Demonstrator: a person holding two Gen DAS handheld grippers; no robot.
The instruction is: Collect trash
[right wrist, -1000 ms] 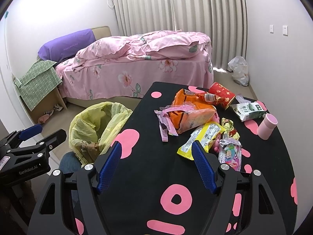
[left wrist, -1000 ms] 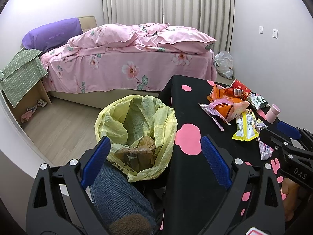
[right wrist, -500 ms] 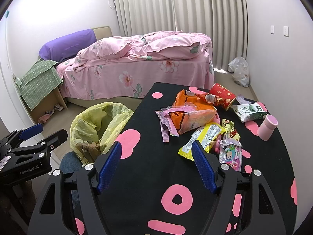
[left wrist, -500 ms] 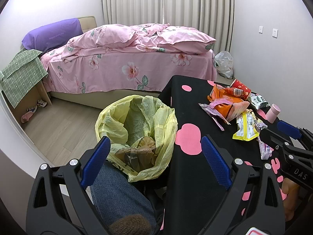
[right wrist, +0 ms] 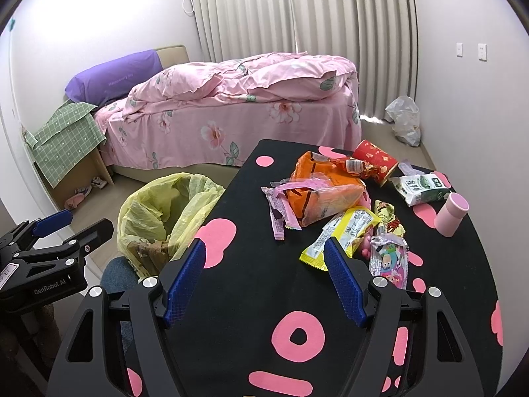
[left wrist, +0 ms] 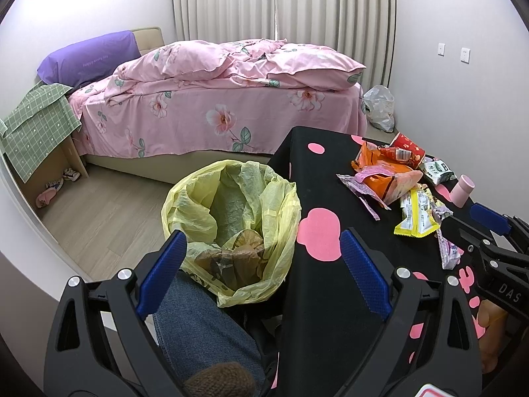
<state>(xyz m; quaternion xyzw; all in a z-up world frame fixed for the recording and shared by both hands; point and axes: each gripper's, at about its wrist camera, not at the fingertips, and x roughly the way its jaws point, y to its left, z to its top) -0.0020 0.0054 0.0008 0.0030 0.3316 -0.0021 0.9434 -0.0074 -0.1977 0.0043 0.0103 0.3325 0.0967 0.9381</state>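
Note:
A yellow trash bag (left wrist: 231, 228) (right wrist: 165, 211) stands open beside the black table with pink spots (right wrist: 264, 297), with brown trash at its bottom. Wrappers lie on the table: an orange bag (right wrist: 327, 192), a pink strip wrapper (right wrist: 281, 211), a yellow packet (right wrist: 340, 235), a cartoon packet (right wrist: 390, 261), a red carton (right wrist: 377, 162) and a white-green pack (right wrist: 420, 187). My left gripper (left wrist: 264, 274) is open and empty, above the bag's near rim. My right gripper (right wrist: 264, 281) is open and empty over the table, short of the wrappers.
A pink cup (right wrist: 451, 213) stands at the table's right edge. A pink bed (right wrist: 231, 115) fills the back of the room. A white plastic bag (right wrist: 403, 119) lies on the floor by the curtain. My knee in jeans (left wrist: 205, 324) is below the left gripper.
The right gripper has crept slightly forward over the table. The left gripper has barely moved. Both stay open.

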